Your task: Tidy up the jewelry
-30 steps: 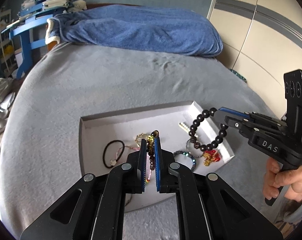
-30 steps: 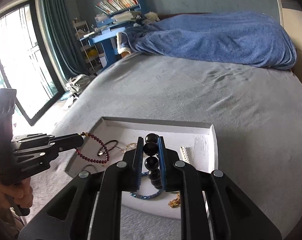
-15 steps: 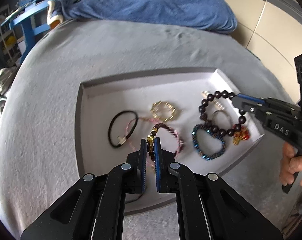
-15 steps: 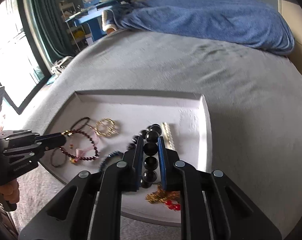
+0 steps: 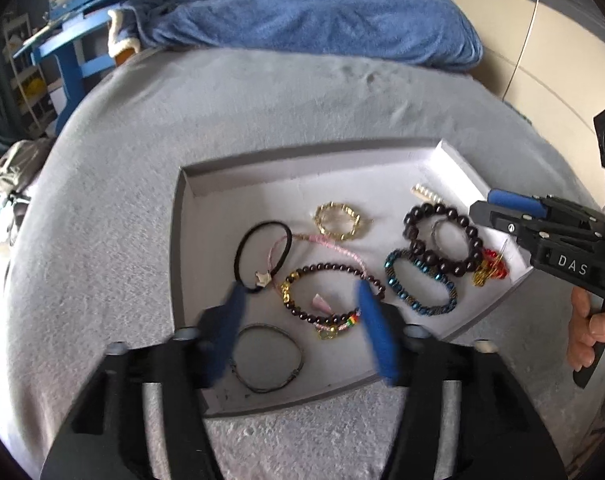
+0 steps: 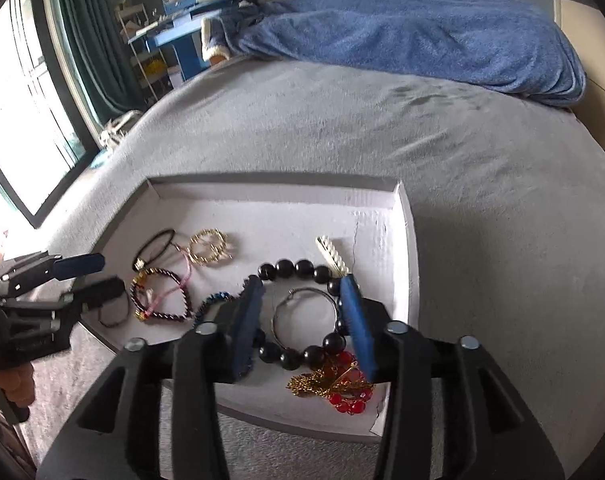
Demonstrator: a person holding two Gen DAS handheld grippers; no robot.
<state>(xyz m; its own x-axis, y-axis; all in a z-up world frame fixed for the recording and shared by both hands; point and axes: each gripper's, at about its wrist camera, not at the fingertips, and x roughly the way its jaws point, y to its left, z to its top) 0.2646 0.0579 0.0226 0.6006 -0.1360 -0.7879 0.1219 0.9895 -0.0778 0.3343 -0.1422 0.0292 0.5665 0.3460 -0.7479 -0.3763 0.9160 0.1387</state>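
A white tray [image 5: 302, 156] of jewelry lies on the grey bed. My left gripper [image 5: 300, 290] hangs low over its near part, jaws opening. The dark red bead bracelet [image 5: 330, 267] lies flat on the tray floor between the blurred blue pads, which no longer press on it. In the right wrist view my right gripper [image 6: 300, 284] is over the tray's right end [image 6: 402, 216], its jaws opening too. The big black bead bracelet [image 6: 286, 268] rests on the tray between its pads, free of them, laid over a thin hoop [image 6: 306, 290].
Also in the tray are a gold bracelet [image 5: 338, 220], a black hair tie [image 5: 262, 252], a blue bead bracelet [image 5: 418, 284], a pearl piece [image 5: 424, 192], a red and gold piece [image 5: 490, 268] and a wire bangle [image 5: 266, 360]. A blue blanket [image 5: 322, 12] lies at the far end.
Both grippers have sunk toward the tray and their jaws have spread. The dark red bracelet and the black bead bracelet have dropped from the pads onto the tray floor.
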